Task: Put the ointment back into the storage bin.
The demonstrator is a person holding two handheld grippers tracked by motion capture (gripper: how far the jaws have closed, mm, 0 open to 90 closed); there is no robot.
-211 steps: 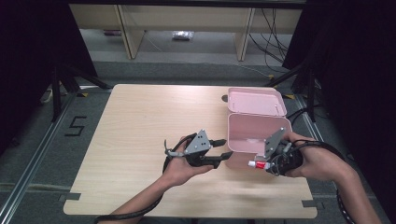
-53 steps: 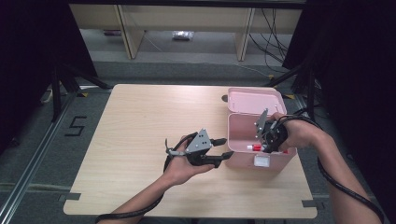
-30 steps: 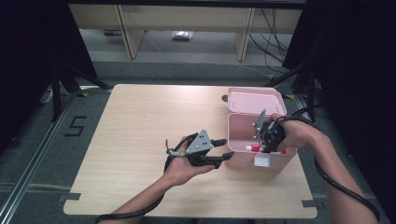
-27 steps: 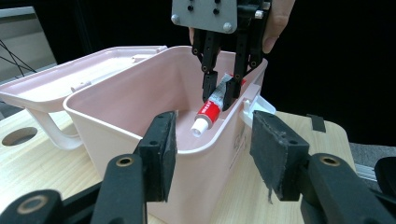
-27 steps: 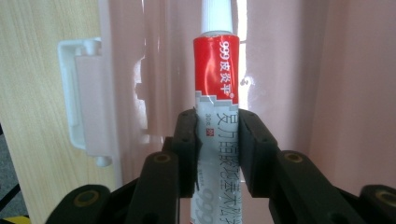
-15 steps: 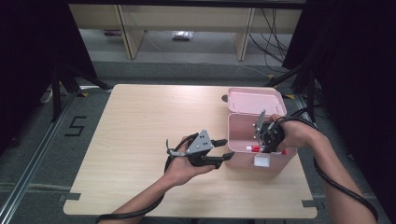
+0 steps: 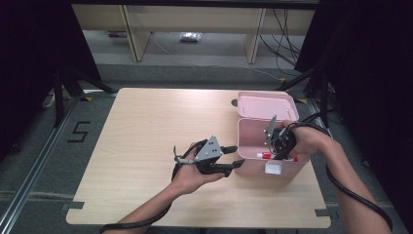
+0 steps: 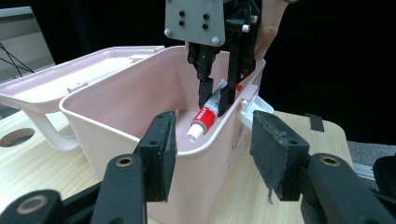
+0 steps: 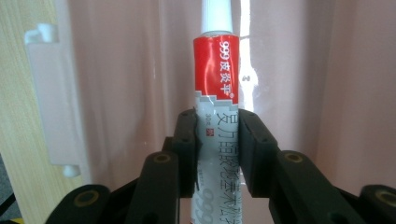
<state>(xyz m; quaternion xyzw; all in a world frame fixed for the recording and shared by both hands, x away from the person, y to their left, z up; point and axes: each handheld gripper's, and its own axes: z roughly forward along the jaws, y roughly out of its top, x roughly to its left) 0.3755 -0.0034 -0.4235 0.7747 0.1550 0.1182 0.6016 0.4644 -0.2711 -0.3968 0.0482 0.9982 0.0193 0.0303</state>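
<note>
A red, white and grey ointment tube (image 9: 217,70) with a white cap is pinched between the pads of my right gripper (image 9: 218,149), which is shut on its grey end. The tube (image 8: 208,116) hangs slanted, cap downward, inside the open pink plastic box (image 8: 130,102), close to its near wall. From above, the right gripper (image 7: 277,151) reaches down into the box (image 7: 253,141) at the table's right side. My left gripper (image 7: 234,156) rests on the table against the box's left front corner. Its jaws stand open with nothing gripped; the box wall lies just ahead of the left gripper (image 8: 215,151).
The box lid (image 7: 265,105) lies flipped back behind the box. A white latch (image 9: 51,93) sits on the box's front rim. The wooden table (image 7: 146,126) has bare surface to the left and behind my left hand. A round hole (image 8: 16,136) marks the tabletop near the lid.
Seven seconds ago the right gripper held the tube in front of the box; it has since moved up and into the box. Over the last second nothing has visibly shifted.
</note>
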